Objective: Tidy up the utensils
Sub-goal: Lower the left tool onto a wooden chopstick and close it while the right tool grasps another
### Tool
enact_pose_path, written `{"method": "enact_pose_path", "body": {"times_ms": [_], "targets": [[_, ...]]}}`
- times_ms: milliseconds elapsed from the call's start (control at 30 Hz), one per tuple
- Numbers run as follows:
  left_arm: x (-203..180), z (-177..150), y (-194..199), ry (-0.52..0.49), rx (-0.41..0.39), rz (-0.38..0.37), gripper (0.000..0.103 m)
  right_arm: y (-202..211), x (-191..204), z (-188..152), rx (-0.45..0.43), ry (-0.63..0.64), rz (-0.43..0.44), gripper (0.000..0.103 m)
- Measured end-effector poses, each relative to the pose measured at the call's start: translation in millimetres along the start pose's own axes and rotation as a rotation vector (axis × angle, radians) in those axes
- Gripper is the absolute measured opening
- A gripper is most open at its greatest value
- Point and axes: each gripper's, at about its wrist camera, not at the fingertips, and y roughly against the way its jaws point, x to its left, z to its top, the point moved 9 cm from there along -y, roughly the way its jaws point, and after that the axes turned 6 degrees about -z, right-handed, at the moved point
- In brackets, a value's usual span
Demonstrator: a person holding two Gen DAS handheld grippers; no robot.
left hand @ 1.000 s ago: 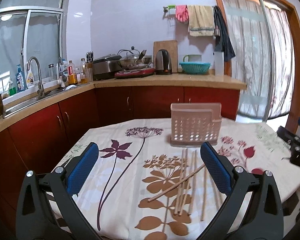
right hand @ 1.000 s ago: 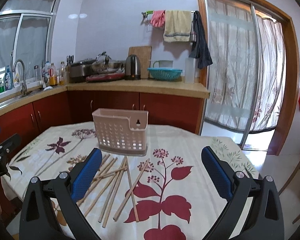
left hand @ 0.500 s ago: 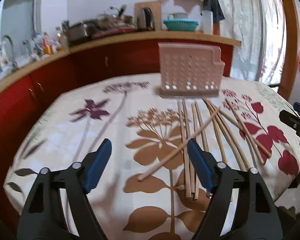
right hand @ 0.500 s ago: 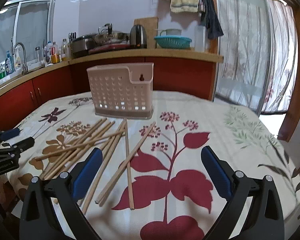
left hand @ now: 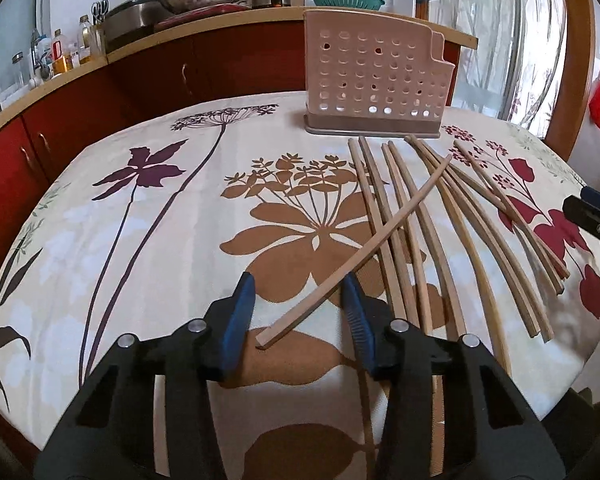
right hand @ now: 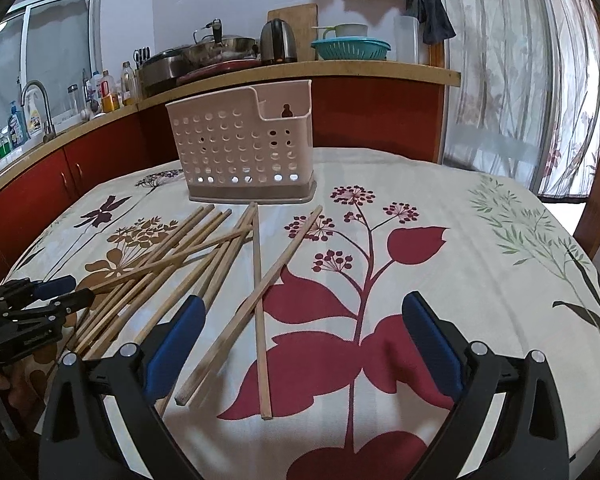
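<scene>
Several wooden chopsticks [left hand: 424,208] lie spread on the flowered tablecloth in front of a beige perforated utensil holder [left hand: 374,80]. One chopstick [left hand: 356,256] lies crosswise over the others. My left gripper [left hand: 298,316] is low over the cloth, its jaws part-closed around the near end of that crosswise chopstick without pinching it. My right gripper [right hand: 300,344] is wide open and empty above the near ends of two crossed chopsticks [right hand: 260,304]. The holder [right hand: 244,148] stands upright behind the pile.
The round table's edge [left hand: 28,264] curves close on the left and near side. Red cabinets and a counter with a kettle [right hand: 278,46], pans and bottles stand behind. A curtained glass door [right hand: 520,92] is at the right.
Both grippers have dropped and moved in toward the chopsticks. The left jaws have narrowed around the crosswise chopstick's near end. The right jaws stay wide open.
</scene>
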Motion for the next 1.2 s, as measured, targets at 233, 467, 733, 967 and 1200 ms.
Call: {"method": "enact_pose_path", "body": {"times_ms": [233, 467, 733, 967, 1200], "targets": [[0, -4, 7, -0.016, -0.016, 0.04, 0.027, -7, -3, -5, 0.018, -0.016, -0.003, 0.096], [-9, -12, 12, -0.025, 0.001, -0.008, 0.016, -9, -5, -8, 0.033, -0.025, 0.0, 0.096], [-15, -15, 10, -0.012, -0.009, -0.009, 0.017, -8, -5, -9, 0.033, -0.027, 0.007, 0.096], [-15, -16, 12, 0.0, -0.045, 0.038, 0.019, -6, -4, -11, 0.021, -0.028, 0.01, 0.096], [-16, -17, 14, -0.002, -0.056, 0.041, 0.011, -2, 2, -16, 0.026, -0.017, 0.057, 0.057]]}}
